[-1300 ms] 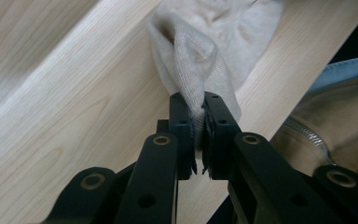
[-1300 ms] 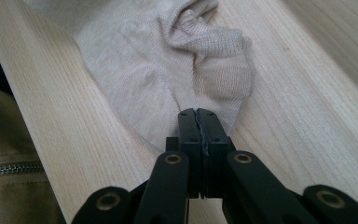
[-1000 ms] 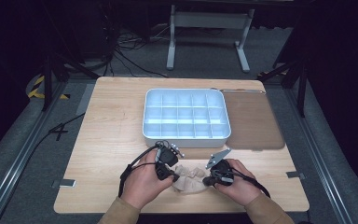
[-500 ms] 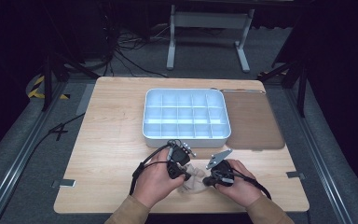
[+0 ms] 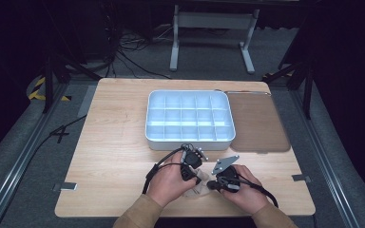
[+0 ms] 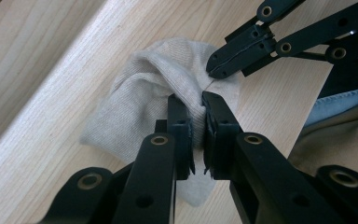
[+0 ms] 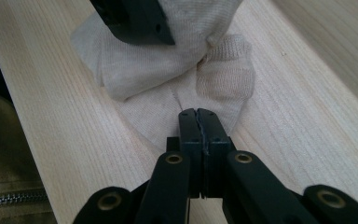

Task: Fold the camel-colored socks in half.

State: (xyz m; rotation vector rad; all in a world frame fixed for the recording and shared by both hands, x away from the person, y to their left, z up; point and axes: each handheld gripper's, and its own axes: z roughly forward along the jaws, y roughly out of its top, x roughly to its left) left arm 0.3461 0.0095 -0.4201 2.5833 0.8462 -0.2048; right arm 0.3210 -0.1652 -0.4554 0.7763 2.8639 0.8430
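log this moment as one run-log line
left hand-held gripper: shut on sock | right hand-held gripper: shut on sock edge | divided tray: empty

text: none readable | labels: none | numbers: none

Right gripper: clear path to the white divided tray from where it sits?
Probably yes. The right gripper pinches the beige sock near the table's front edge; bare wood lies between it and the tray, nothing blocking.
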